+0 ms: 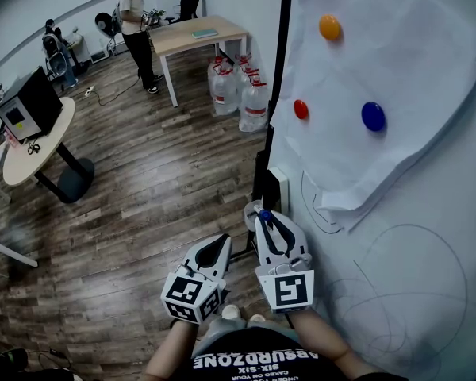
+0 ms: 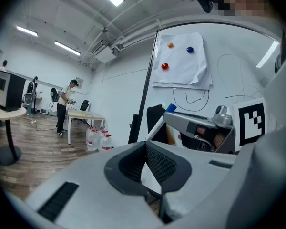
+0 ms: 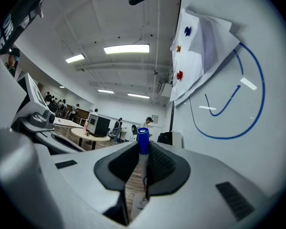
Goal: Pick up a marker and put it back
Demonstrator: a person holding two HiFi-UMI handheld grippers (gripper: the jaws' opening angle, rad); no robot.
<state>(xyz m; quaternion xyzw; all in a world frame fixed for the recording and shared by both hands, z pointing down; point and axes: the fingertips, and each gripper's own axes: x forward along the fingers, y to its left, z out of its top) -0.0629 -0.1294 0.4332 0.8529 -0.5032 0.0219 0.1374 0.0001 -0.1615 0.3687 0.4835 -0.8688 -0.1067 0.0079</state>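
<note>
My right gripper [image 1: 266, 221] is shut on a white marker with a blue cap [image 1: 264, 213], held close to the left edge of the whiteboard [image 1: 412, 292]. In the right gripper view the marker [image 3: 143, 142] stands upright between the pads, cap end beyond the fingertips of that gripper [image 3: 143, 157]. My left gripper [image 1: 220, 246] hangs just left of the right one, jaws together with nothing in them [image 2: 147, 150]. From the left gripper view the marker [image 2: 168, 110] shows sticking out of the right gripper [image 2: 200, 128].
A sheet of paper [image 1: 381, 54] is pinned to the whiteboard by orange [image 1: 329, 27], red [image 1: 301, 109] and blue [image 1: 373, 116] magnets, with pen scribbles below. Water bottles [image 1: 238, 86], a desk [image 1: 198, 34], a standing person [image 1: 135, 22] and a round table [image 1: 32, 141] stand on the wooden floor.
</note>
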